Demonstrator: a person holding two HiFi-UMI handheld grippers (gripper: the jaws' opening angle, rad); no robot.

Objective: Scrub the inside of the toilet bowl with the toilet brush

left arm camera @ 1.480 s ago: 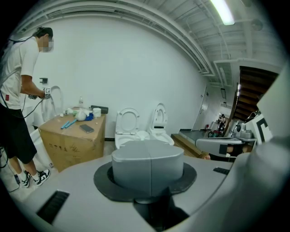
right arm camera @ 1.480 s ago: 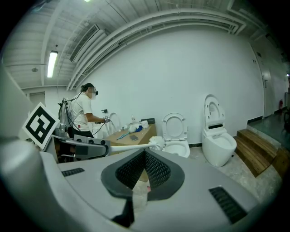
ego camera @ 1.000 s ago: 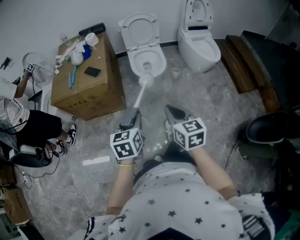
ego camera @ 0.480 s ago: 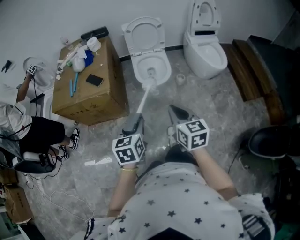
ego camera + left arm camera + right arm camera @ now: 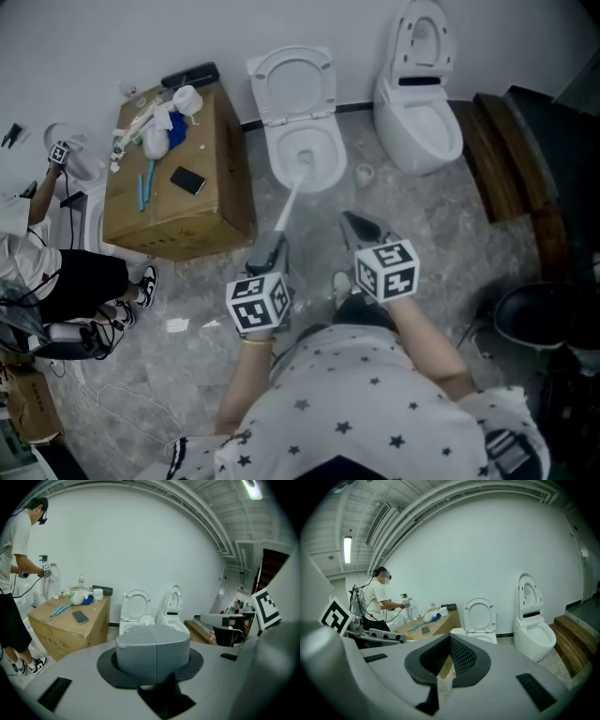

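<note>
We cannot see the toilet brush (image 5: 290, 202) in the left gripper (image 5: 274, 240) view: the closed jaws block it and most of the toilet bowl (image 5: 277, 164). From the head view its bristles are too small to tell. The second person (image 5: 66, 277) beside the cardboard box (image 5: 178, 220) is cut off by the left edge there, and their face is blurred in the right gripper view.
</note>
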